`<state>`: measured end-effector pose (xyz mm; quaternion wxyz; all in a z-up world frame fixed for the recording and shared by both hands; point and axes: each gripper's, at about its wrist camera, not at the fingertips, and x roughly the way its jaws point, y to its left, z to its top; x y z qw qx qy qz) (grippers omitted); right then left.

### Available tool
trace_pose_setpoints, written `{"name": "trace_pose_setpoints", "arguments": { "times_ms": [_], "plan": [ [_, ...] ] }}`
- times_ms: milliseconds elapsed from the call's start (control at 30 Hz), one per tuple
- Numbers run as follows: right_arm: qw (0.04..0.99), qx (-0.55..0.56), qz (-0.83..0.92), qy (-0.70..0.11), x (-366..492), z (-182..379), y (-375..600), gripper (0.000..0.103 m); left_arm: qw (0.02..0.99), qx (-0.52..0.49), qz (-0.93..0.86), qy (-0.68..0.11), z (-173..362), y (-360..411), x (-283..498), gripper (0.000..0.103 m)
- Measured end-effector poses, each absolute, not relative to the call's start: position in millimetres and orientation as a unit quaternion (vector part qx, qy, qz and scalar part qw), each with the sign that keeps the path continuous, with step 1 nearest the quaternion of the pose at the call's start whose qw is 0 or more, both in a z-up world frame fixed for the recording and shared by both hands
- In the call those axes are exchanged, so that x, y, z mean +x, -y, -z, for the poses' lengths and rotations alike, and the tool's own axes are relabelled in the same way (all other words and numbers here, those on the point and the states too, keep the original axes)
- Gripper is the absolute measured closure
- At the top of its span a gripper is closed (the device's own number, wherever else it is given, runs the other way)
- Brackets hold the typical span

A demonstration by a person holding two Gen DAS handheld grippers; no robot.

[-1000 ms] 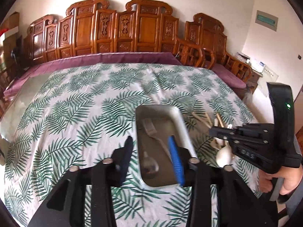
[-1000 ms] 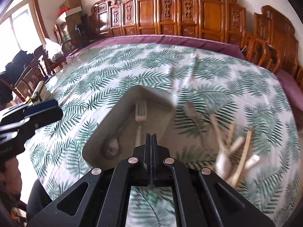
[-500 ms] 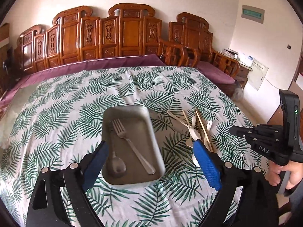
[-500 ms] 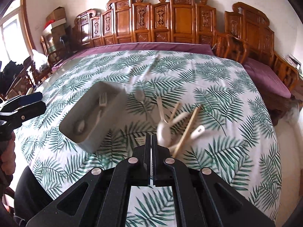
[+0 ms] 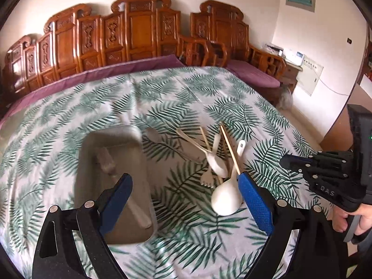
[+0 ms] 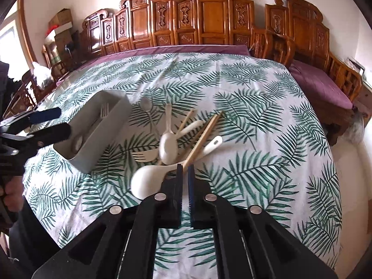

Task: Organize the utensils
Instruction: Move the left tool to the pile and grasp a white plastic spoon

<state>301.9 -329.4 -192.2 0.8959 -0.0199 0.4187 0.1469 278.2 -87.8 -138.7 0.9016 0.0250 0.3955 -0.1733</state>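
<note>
The fork and spoon inside the grey tray [image 5: 111,181] are blurred and partly hidden by the left tongs [image 5: 183,200], which have just been opened wide and hold nothing. The right tongs [image 6: 184,174] are parted narrowly, holding nothing. A loose pile of pale spoons [image 6: 168,145] and chopsticks [image 6: 204,134] is seen right of the tray on the bench [image 6: 267,116], handles pointing far

A table is covered by a white cloth [image 6: 244,107] printed with green palm leaves. A grey tray [image 6: 102,137] is set on the cloth, ahead and to the left of the right claw [image 6: 184,169]. A loose heap of white spoons [image 6: 167,146], a pale fork [image 6: 143,156], wooden chopsticks [image 6: 203,134] and a metal spoon [image 6: 147,108] is spread on the cloth just ahead of that claw, beside the tray.
</note>
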Motion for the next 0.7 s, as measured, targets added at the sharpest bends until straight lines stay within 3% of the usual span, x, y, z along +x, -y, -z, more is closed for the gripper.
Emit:
{"name": "trace_pose_setpoints", "arguments": {
  "times_ms": [67, 167, 267, 533, 700],
  "plan": [
    [0.896, -0.009, -0.146, -0.42, 304.5, 193.8, 338.3, 0.09, 0.898, 0.023, 0.175, -0.403, 145.5, 98.2, 288.4, 0.015],
    [0.896, 0.003, -0.141, -0.421, 307.8, 196.2, 347.5, 0.076, 0.888, 0.019, 0.184, -0.422, 161.2, 115.7, 306.8, 0.026],
    [0.894, 0.014, -0.139, -0.425, 309.4, 199.0, 353.7, 0.076, 0.876, 0.011, 0.186, -0.445, 177.6, 129.0, 323.6, 0.036],
    [0.888, 0.029, -0.145, -0.435, 311.2, 206.4, 355.2, 0.075, 0.861, -0.003, 0.174, -0.478, 205.7, 151.6, 359.8, 0.04],
    [0.884, 0.027, -0.149, -0.443, 311.2, 213.6, 351.6, 0.075, 0.848, -0.003, 0.167, -0.503, 226.3, 163.1, 376.6, 0.055]
  ]
}}
